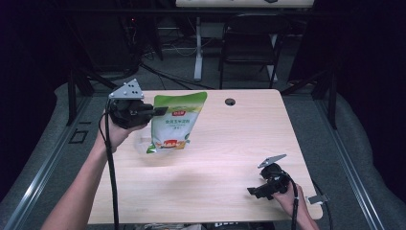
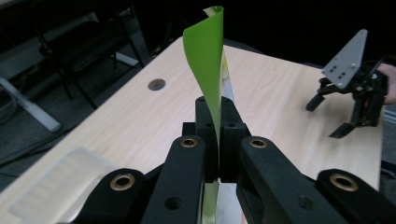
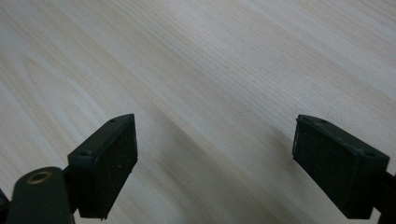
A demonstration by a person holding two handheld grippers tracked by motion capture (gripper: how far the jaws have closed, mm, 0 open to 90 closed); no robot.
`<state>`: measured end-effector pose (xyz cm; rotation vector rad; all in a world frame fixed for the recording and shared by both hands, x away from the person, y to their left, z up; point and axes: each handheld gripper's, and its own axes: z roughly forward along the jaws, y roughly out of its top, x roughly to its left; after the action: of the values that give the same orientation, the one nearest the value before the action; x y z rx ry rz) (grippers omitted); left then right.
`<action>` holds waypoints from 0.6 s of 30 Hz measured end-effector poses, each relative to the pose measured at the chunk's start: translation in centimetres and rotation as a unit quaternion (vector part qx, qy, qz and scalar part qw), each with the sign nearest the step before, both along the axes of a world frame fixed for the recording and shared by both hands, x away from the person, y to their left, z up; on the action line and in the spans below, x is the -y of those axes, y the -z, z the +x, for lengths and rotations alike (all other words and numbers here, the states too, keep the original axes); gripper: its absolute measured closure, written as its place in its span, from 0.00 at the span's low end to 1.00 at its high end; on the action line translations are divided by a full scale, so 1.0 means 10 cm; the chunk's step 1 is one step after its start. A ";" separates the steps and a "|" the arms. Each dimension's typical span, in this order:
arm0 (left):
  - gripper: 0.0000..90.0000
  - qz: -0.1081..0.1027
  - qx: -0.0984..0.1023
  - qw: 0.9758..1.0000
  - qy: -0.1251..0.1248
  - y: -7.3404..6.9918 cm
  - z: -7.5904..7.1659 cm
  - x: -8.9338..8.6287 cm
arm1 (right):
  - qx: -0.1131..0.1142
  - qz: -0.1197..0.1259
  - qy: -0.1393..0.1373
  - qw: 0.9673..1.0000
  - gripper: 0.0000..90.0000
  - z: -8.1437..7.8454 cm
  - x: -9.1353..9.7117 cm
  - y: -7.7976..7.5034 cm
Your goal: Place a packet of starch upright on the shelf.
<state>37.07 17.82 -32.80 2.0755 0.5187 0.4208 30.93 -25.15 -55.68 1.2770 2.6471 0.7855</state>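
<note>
A green and white food pouch (image 1: 175,122) hangs above the left part of the wooden table (image 1: 230,143). My left gripper (image 1: 161,111) is shut on the pouch's left edge, held up by the person's left hand. In the left gripper view the green edge of the pouch (image 2: 208,60) rises from between the closed jaws of the left gripper (image 2: 218,135). My right gripper (image 1: 255,191) rests low near the table's front right with its jaws wide apart and nothing between them. In the right gripper view, the right gripper (image 3: 215,163) shows two black pads (image 3: 114,158) over bare wood.
A round cable hole (image 1: 230,101) sits near the table's far edge. A clear plastic piece (image 2: 60,182) lies on the table by the left gripper. A black chair (image 1: 251,40) and a white desk leg (image 1: 197,48) stand beyond the table.
</note>
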 end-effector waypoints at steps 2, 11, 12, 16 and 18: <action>1.00 0.004 0.006 1.000 -0.003 -0.02 0.05 -0.05 | 0.000 -0.001 0.000 1.000 0.15 0.00 0.00 0.00; 1.00 0.022 0.018 0.999 -0.020 -0.02 0.18 -0.24 | -0.001 0.001 0.002 1.000 0.15 0.00 0.00 0.00; 1.00 0.019 0.015 0.999 -0.022 -0.01 0.20 -0.26 | -0.001 -0.002 0.000 1.000 0.15 0.00 0.00 0.00; 1.00 0.016 0.011 0.999 -0.026 0.00 0.26 -0.35 | -0.001 -0.002 0.000 1.000 0.15 0.00 0.00 0.00; 1.00 0.016 0.013 0.999 -0.030 0.02 0.30 -0.43 | -0.001 -0.002 0.002 1.000 0.15 0.00 0.00 0.00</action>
<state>40.09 22.12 -32.95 2.0860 0.5626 0.4921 30.95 -25.20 -55.72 1.2827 2.6442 0.7776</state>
